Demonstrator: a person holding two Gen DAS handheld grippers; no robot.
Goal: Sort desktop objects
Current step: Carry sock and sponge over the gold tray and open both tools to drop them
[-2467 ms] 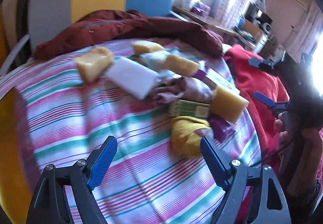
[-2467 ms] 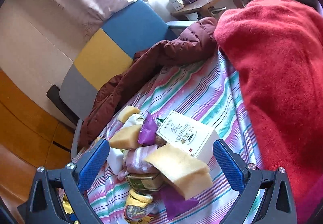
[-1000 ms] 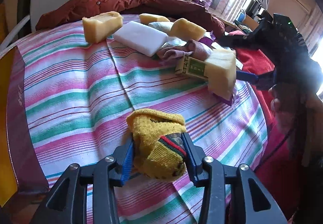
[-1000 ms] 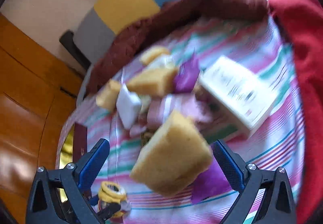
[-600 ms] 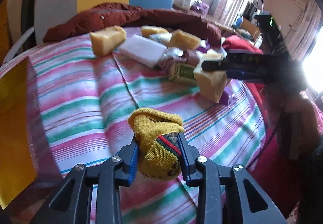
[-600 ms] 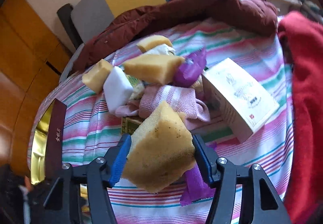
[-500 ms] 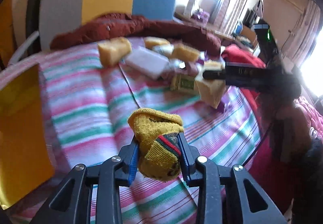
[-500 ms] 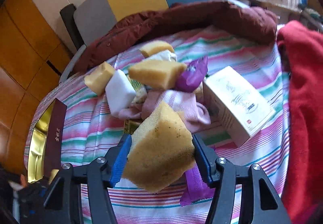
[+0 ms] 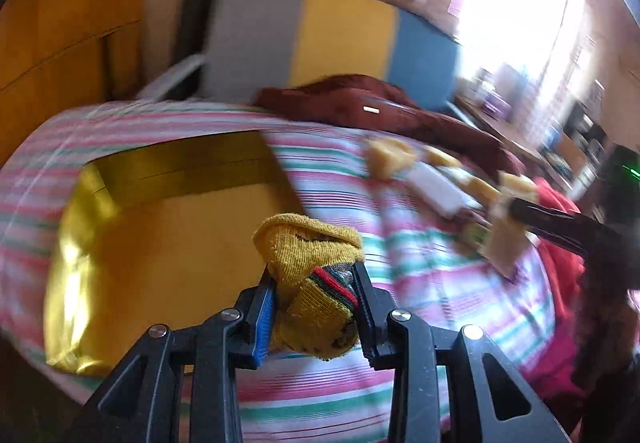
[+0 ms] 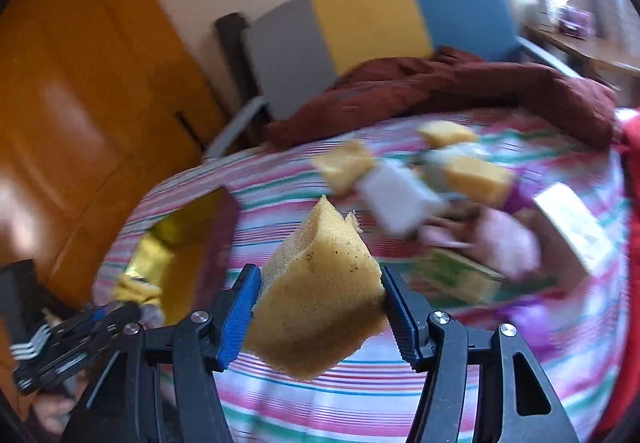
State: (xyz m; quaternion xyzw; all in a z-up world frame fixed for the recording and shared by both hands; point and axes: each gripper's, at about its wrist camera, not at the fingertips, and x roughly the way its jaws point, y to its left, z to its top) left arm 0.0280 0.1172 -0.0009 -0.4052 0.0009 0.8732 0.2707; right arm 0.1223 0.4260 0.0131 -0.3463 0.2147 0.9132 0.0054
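Observation:
My left gripper [image 9: 314,301] is shut on a rolled yellow sock [image 9: 312,263] with a red and green band, held in the air beside an open gold-lined box [image 9: 160,239] on the striped cloth. My right gripper [image 10: 318,307] is shut on a yellow sponge block [image 10: 320,295], lifted above the cloth. The right gripper with its sponge [image 9: 506,243] shows at the right of the left wrist view. The left gripper with the sock [image 10: 136,293] shows at the lower left of the right wrist view, at the gold box [image 10: 176,263].
A pile remains on the striped cloth [image 10: 400,395]: other yellow sponges [image 10: 476,173], a white block [image 10: 396,199], a pink cloth [image 10: 508,239], a green tin [image 10: 456,273], a white carton [image 10: 576,223]. A maroon jacket [image 10: 440,87] lies behind; a red blanket [image 9: 560,271] to the right.
Both grippers have swung left toward the gold box, carrying the sock and the sponge. The box now fills the left of the left wrist view. Both views are motion-blurred.

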